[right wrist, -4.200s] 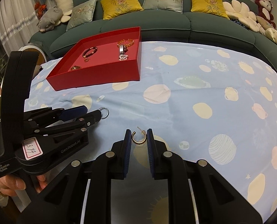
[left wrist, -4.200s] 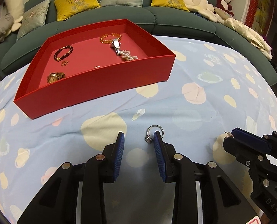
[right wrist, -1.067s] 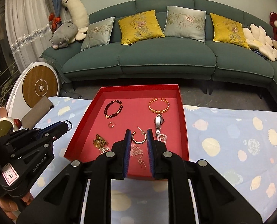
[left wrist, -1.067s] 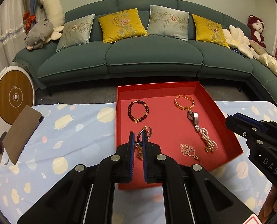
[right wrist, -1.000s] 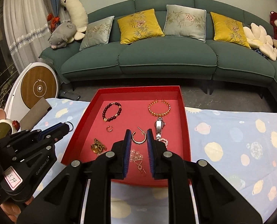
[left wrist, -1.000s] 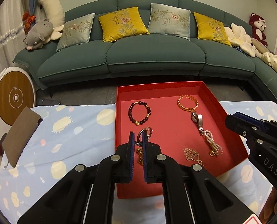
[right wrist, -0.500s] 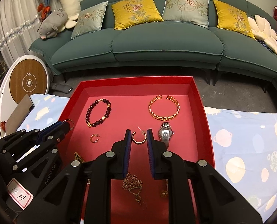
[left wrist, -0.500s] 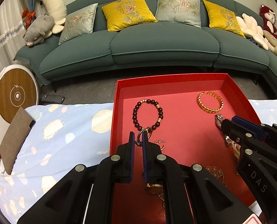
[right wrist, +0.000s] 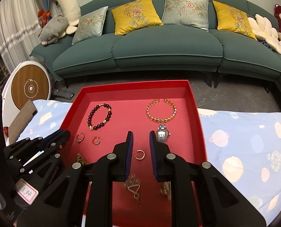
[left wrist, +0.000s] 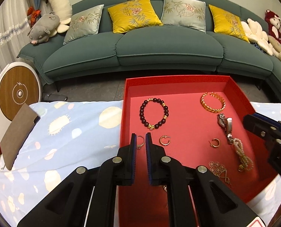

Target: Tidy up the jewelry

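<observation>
The red tray (left wrist: pixel 178 78) holds a dark bead bracelet (left wrist: pixel 154 113), a gold bracelet (left wrist: pixel 213 102), a watch (left wrist: pixel 225 126), a pearl strand (left wrist: pixel 242 155) and a chain (left wrist: pixel 219 170). My left gripper (left wrist: pixel 141 138) is low over the tray's left side and its jaws are opening. The silver ring (left wrist: pixel 140 143) lies loose on the tray floor between them, beside a hoop earring (left wrist: pixel 165 140). The right gripper (right wrist: pixel 141 136) stands open over the tray's middle. A second gold hoop earring (right wrist: pixel 140 154) lies on the floor under it, untouched.
The tray sits on a blue patterned cloth (left wrist: pixel 64 132). A brown card (left wrist: pixel 17 132) and a round white and wood device (left wrist: pixel 19 94) are at the left. A green sofa (left wrist: pixel 168 45) with cushions runs behind. A gold trinket (right wrist: pixel 81 158) lies near the left gripper.
Both grippers came forward and down over the tray. The ring and the hoop earring, pinched half a second ago, now lie on the tray floor, and both pairs of jaws stand wider.
</observation>
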